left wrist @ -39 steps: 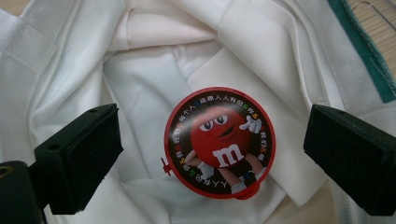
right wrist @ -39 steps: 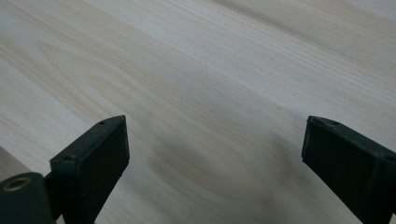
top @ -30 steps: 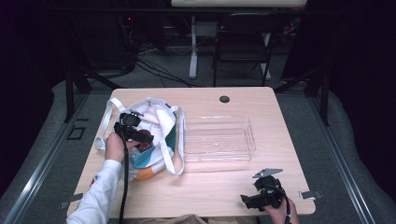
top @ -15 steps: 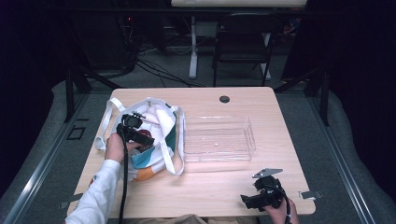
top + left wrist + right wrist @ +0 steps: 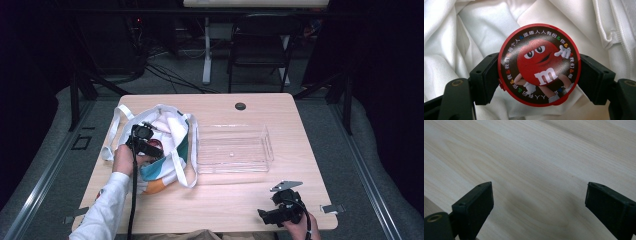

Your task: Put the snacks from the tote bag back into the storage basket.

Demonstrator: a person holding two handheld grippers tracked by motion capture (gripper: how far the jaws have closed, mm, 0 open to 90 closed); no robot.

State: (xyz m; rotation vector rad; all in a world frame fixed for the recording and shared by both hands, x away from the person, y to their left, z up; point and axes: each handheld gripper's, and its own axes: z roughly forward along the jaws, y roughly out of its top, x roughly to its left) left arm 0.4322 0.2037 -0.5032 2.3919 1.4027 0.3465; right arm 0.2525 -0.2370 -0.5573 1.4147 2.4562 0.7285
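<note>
left tool (image 5: 539,75): just closed, pinching the red candy tin (image 5: 539,64) inside the tote bag (image 5: 170,145)
right tool (image 5: 539,202): spread, idle at 5 o'clock on the surface (image 5: 225,200)
left to do: tin probably goes into the clear tray (image 5: 232,148) at 3 o'clock

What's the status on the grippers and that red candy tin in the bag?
Left gripper just closed on red candy tin inside tote bag. Right gripper open over bare table. Nothing blocking.

In the left gripper view the round red candy tin (image 5: 539,64) covers the fabric of the white tote bag (image 5: 469,37) behind it, and the tin's sides are hidden. In the high view the tin (image 5: 156,145) is too small to read.
</note>
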